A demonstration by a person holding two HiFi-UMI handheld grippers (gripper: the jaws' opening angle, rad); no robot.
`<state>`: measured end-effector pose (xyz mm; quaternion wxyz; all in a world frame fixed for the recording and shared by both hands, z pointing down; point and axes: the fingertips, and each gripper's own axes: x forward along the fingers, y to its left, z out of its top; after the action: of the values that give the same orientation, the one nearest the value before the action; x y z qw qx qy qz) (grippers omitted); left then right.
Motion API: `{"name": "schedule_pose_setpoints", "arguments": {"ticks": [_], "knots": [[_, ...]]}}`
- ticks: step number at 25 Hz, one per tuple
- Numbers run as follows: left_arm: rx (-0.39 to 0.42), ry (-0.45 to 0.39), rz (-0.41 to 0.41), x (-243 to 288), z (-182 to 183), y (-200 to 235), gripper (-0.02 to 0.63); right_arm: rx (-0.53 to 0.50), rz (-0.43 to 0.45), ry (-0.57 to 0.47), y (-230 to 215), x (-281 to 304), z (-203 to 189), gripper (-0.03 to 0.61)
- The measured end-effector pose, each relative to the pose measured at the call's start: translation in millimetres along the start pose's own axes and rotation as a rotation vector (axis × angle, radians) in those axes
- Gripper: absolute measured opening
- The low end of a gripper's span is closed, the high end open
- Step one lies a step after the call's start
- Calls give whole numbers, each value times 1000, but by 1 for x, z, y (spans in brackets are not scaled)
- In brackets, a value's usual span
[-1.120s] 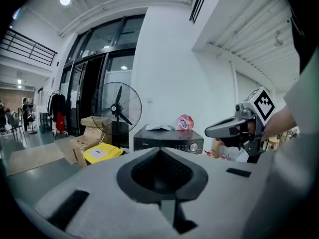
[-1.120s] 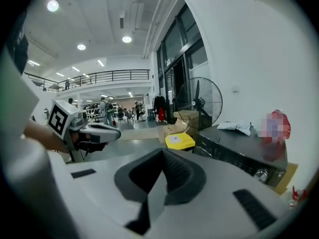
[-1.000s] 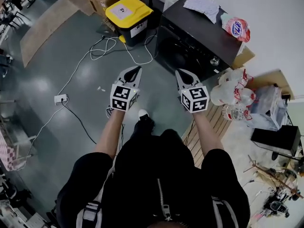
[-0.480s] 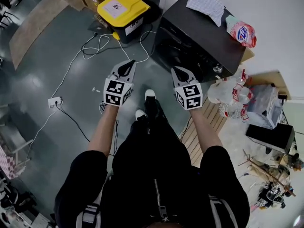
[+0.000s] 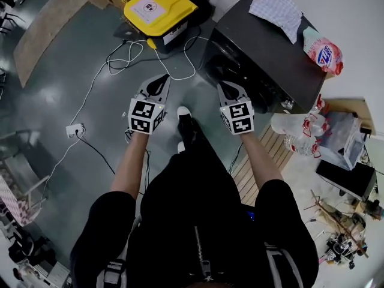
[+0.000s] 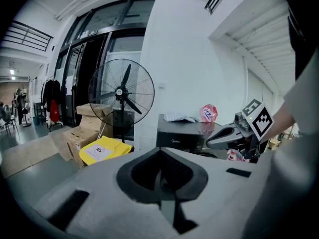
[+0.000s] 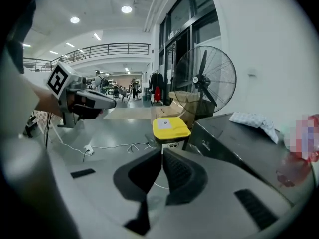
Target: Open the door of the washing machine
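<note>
The washing machine (image 5: pixel 264 53) is a dark grey box at the upper right of the head view, its front face (image 5: pixel 231 62) turned toward me, and its door looks closed. My right gripper (image 5: pixel 227 87) hangs just short of that front, not touching it. Its jaws are starting to open, the tips still almost together, with nothing between them (image 7: pixel 162 153). My left gripper (image 5: pixel 163 80) is shut and empty over the floor, left of the machine. The left gripper view shows the washing machine (image 6: pixel 187 136) ahead and the right gripper (image 6: pixel 224 136) beside it.
A yellow-lidded bin (image 5: pixel 159 8) stands left of the machine with cardboard boxes behind it. White cables (image 5: pixel 129 56) and a power strip (image 5: pixel 75 129) lie on the floor. A cloth (image 5: pixel 276 8) and a detergent bag (image 5: pixel 323 51) rest on the machine. Water bottles (image 5: pixel 300 134) sit at its right. A standing fan (image 6: pixel 121 91) is by the wall.
Both grippers have moved forward and lower toward the washing machine as the person stepped closer. The machine now sits nearer the right gripper's tips.
</note>
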<state>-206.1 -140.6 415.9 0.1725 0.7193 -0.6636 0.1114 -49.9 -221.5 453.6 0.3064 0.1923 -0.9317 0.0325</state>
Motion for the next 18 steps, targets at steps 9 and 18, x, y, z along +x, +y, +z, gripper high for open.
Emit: {"name": "schedule_pose_setpoints", "arguments": {"ticks": [9,18], "knots": [[-27,23,-10,79,12,57,0,23,-3,111,-48,85,-7,111],[-61,78,-47,116,-24,99,0,-112,55,392,-55,164,-65,193]]}}
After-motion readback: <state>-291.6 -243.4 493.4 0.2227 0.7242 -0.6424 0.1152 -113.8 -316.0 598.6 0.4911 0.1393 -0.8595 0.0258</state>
